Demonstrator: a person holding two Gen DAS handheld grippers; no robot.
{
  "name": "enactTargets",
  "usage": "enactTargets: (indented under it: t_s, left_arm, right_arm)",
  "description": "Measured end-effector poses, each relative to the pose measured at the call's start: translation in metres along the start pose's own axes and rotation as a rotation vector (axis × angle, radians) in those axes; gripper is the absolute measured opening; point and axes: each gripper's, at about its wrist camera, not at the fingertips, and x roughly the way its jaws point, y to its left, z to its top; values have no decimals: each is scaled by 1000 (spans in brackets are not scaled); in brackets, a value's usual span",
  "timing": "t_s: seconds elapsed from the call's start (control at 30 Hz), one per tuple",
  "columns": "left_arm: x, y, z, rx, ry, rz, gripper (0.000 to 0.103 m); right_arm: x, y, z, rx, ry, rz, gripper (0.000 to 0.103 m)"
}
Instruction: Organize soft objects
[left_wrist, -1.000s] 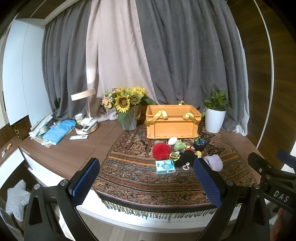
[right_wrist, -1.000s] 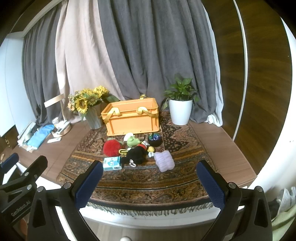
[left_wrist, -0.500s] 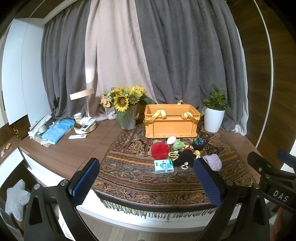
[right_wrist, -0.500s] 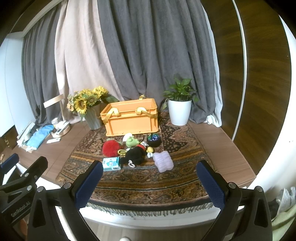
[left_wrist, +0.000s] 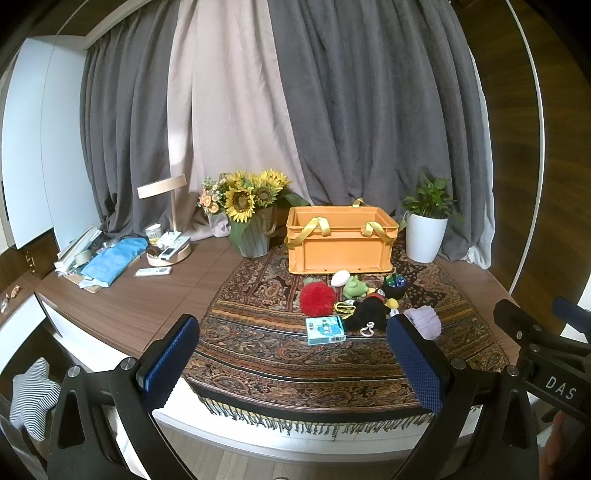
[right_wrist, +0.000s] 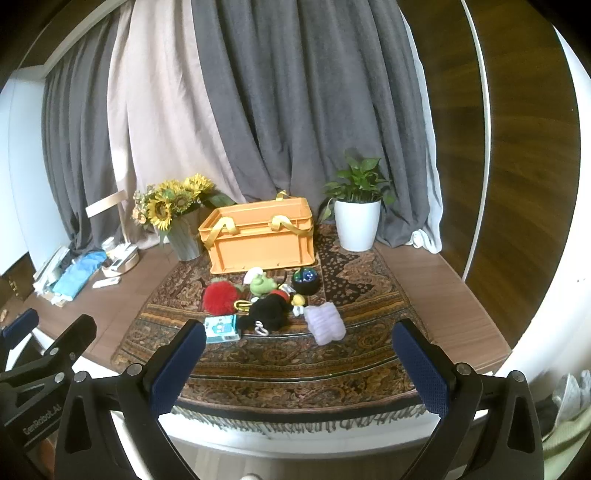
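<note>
Two hand-held grippers hover off the near edge of the surface (left_wrist: 122, 302), both with jaws spread wide and nothing between the blue pads: the left hand-held gripper (left_wrist: 291, 363) and the right hand-held gripper (right_wrist: 299, 363). A patterned fringed rug (right_wrist: 295, 369) covers the middle of the surface and hangs over its near edge. On the rug, toward the far edge, stands an orange crate (right_wrist: 260, 240) with yellow ribbon handles, and nothing shows above its rim. Just in front of the crate lies a cluster of small soft things: a red fluffy pom-pom (right_wrist: 218, 297) on the left, a green frog plush (right_wrist: 262, 284) and a white egg-shaped piece (left_wrist: 340, 277) behind it, a black plush toy (right_wrist: 269, 314) with a red collar and a white clip in the middle, and a dark bowl-like item (right_wrist: 306, 281) holding something blue-green to the right. A pale lilac ribbed pad (right_wrist: 325, 324) lies just right of the black plush toy, nearest the right hand-held gripper. A small light-blue box (right_wrist: 221, 328) sits left of the black plush toy, touching or almost touching it. A vase of sunflowers (left_wrist: 247, 218) stands left of the crate, and a white potted plant (right_wrist: 357, 218) stands right of it. At the far left corner lie a blue cloth (left_wrist: 114, 258), a lamp (left_wrist: 166, 218) on a round base and a remote (left_wrist: 153, 272). Grey and beige curtains (left_wrist: 295, 110) hang behind.
</note>
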Motion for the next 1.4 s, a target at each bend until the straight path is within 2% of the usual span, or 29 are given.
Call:
enactTargets:
  t_s: [0.73,1.17,1.4]
  left_arm:
    - [2,-7,-8,0,6,-5,103]
    - [31,-13,-13,-30,80,-25,103]
    - [47,-16,-22,-77,107,9,103]
  right_arm:
    - [0,1,-2,-2,-2,-1,102]
    - [23,-6,-8,2,42,-5,102]
    - [46,-19,-9,41,88,-12,102]
